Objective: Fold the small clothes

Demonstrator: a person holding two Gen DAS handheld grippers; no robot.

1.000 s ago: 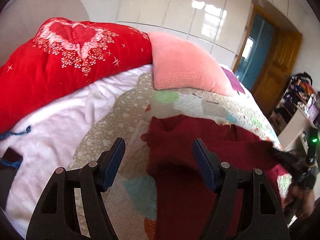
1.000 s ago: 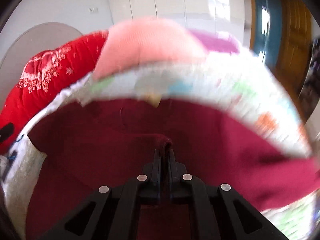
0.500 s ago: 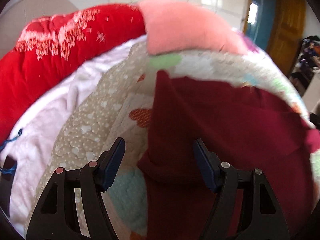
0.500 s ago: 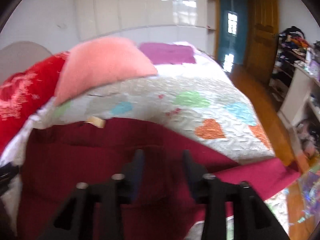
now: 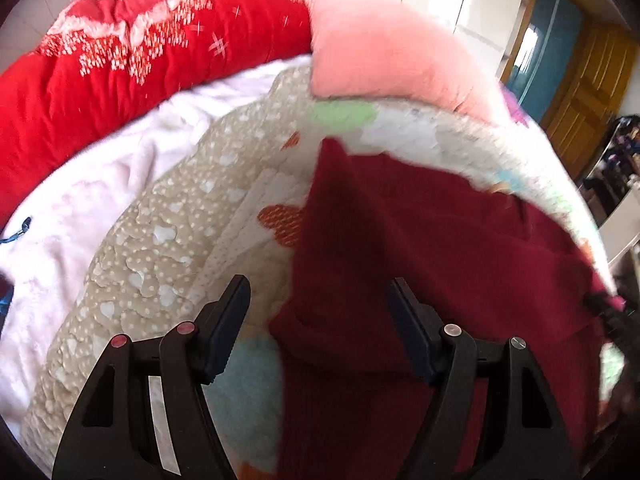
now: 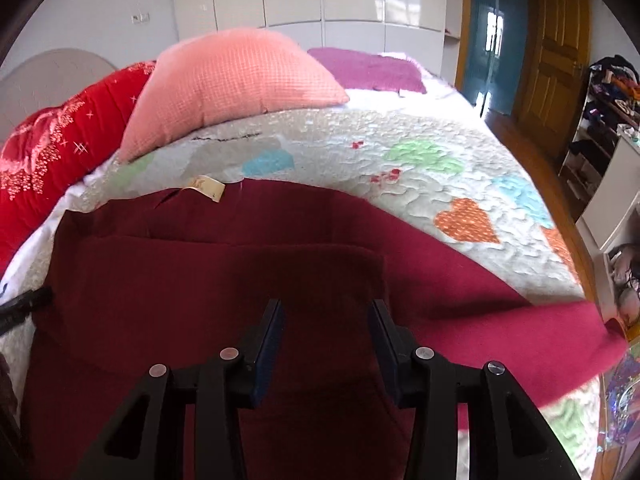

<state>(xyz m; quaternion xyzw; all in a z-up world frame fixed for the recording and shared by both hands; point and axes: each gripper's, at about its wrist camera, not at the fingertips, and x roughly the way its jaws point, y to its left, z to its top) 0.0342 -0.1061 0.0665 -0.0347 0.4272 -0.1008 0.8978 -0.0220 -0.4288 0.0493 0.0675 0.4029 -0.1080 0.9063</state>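
A dark red garment (image 6: pixel 224 280) lies spread on the quilted bed, a sleeve folded across its body and a small tan label (image 6: pixel 206 187) at the collar. In the left wrist view the garment (image 5: pixel 420 248) fills the right half. My left gripper (image 5: pixel 318 300) is open and empty, hovering over the garment's left edge. My right gripper (image 6: pixel 326 322) is open and empty, just above the folded sleeve on the garment's middle. The other sleeve (image 6: pixel 520 340) runs out to the right.
A quilt with coloured hearts (image 6: pixel 420 184) covers the bed. A pink pillow (image 6: pixel 236 84), a red embroidered duvet (image 5: pixel 120 80) and a purple pillow (image 6: pixel 372 70) lie at the far end. A white blanket (image 5: pixel 92 200) lies left. A wooden door (image 6: pixel 556 60) and shelves stand right.
My right gripper opened and let go of the sleeve, which now lies folded on the garment. My left gripper moved lower and closer to the garment's left edge, still open.
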